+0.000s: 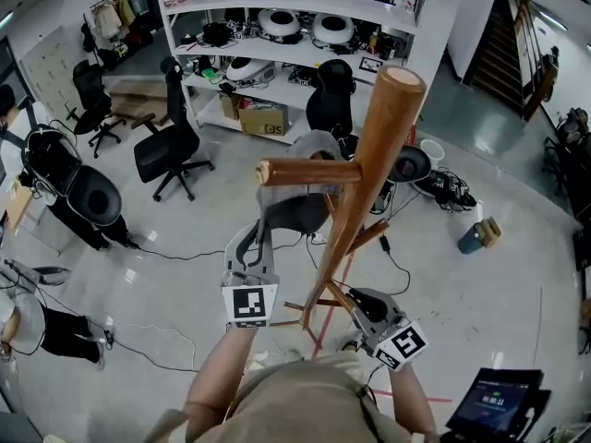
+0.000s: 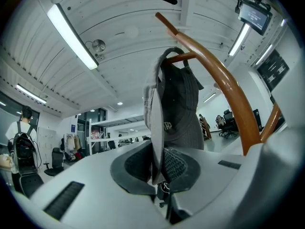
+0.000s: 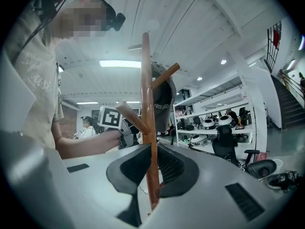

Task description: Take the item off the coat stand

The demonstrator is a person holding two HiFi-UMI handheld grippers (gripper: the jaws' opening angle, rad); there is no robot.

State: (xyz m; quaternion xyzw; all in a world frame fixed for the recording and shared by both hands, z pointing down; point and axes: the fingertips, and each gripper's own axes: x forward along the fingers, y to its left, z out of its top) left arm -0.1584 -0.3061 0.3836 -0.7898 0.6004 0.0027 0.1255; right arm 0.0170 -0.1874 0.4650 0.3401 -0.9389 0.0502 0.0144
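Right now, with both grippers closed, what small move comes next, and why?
Probably lift the left gripper up and outward along the peg: it is shut on the brim of the cap, which hangs over that upward-slanting peg, and the right gripper clamps the pole.

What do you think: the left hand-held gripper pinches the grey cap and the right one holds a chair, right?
Not a chair. The left hand-held gripper pinches the grey cap, and the right hand-held gripper holds the coat stand's wooden pole, as the right gripper view shows.
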